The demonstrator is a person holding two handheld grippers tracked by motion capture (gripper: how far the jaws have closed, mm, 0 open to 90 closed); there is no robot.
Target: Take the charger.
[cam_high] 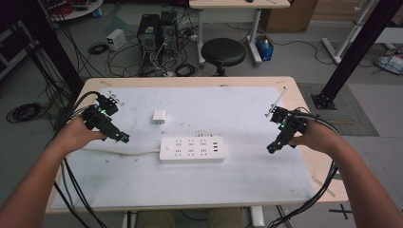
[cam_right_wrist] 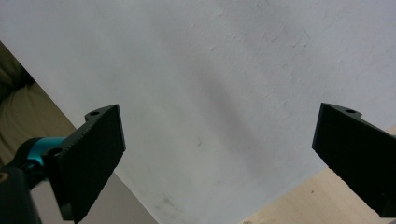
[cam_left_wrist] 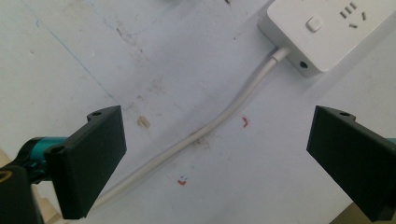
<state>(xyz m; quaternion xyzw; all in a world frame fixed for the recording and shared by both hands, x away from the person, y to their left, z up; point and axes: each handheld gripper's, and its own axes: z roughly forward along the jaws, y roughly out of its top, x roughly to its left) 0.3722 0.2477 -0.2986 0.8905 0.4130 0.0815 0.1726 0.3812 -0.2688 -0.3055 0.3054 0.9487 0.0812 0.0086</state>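
A white power strip (cam_high: 192,149) lies flat at the middle of the white mat (cam_high: 228,109), its cord (cam_high: 119,152) running off to the left. A small white charger block (cam_high: 159,117) sits just behind it. My left gripper (cam_high: 122,138) hovers left of the strip, above the cord, jaws wide open and empty. In the left gripper view the cord (cam_left_wrist: 219,121) passes between the jaws toward the strip's end (cam_left_wrist: 322,32). My right gripper (cam_high: 272,148) hangs open right of the strip over bare mat (cam_right_wrist: 210,93), with nothing between its jaws.
The wooden table edge (cam_high: 190,81) frames the mat. Black cables (cam_high: 71,185) trail from both grippers off the table's near corners. Beyond the table stand a black stool (cam_high: 223,51), computer towers (cam_high: 157,31) and tangled floor cables.
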